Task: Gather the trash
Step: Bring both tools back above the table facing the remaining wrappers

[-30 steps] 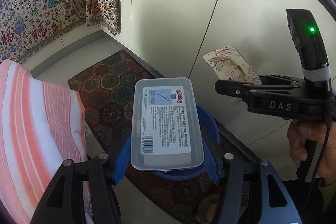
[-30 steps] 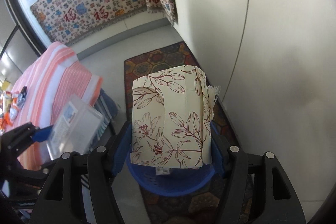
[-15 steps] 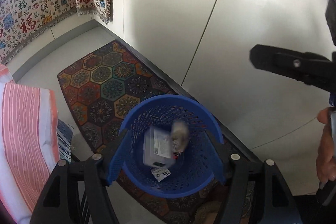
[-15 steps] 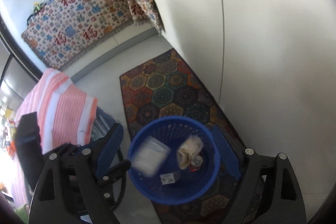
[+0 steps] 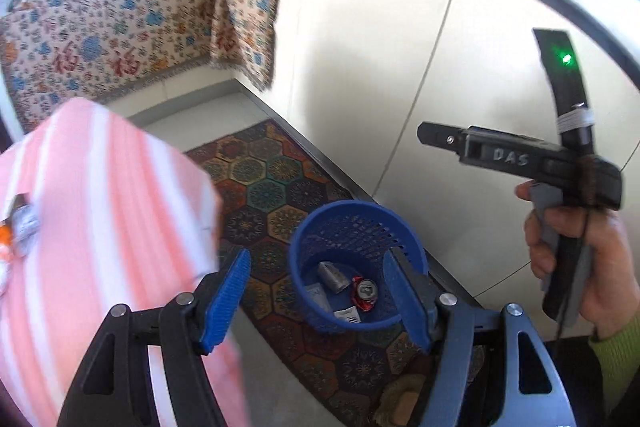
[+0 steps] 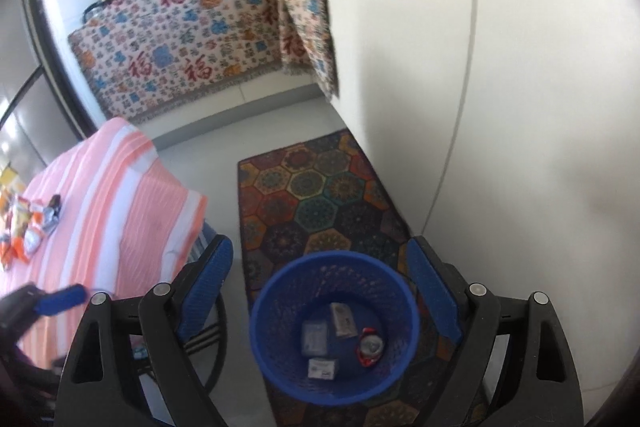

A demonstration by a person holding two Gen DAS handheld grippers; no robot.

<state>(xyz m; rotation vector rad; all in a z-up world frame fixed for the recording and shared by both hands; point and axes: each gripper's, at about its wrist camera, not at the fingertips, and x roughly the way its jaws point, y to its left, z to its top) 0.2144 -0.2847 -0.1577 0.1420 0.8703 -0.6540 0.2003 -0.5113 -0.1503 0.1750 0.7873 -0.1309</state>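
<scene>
Item: my left gripper (image 5: 316, 303). Blue pads spread well apart, nothing between them. A second ago they clamped a clear plastic box with a printed label; the jaws have since opened and the grip is empty.

Item: my right gripper (image 6: 320, 291). Pads wide apart, nothing held. A second ago they gripped a cream packet printed with red flowers; the jaws have just been opening and that packet is gone from them. In the left view this gripper (image 5: 440, 139) shows side-on at the right, its handle in my right hand (image 5: 576, 251), green sleeve at the wrist.

Item: blue basket (image 6: 276, 291). Stands on the patterned rug (image 6: 320, 195), beside the pale cabinet front (image 6: 480, 67). It now sits lower and smaller in both views than a second ago, between and beyond the pads.

Item: trash in the basket. Crushed red can (image 6: 370, 345), lying beside a small pale packet (image 6: 343, 319); a clear box (image 6: 315, 337); a small labelled piece (image 6: 323, 367) nearest me. Edges blurred.

Item: pink striped cloth (image 6: 100, 195) on the table at left. Several wrappers (image 6: 28, 223) lie on it, uncollected.
</scene>
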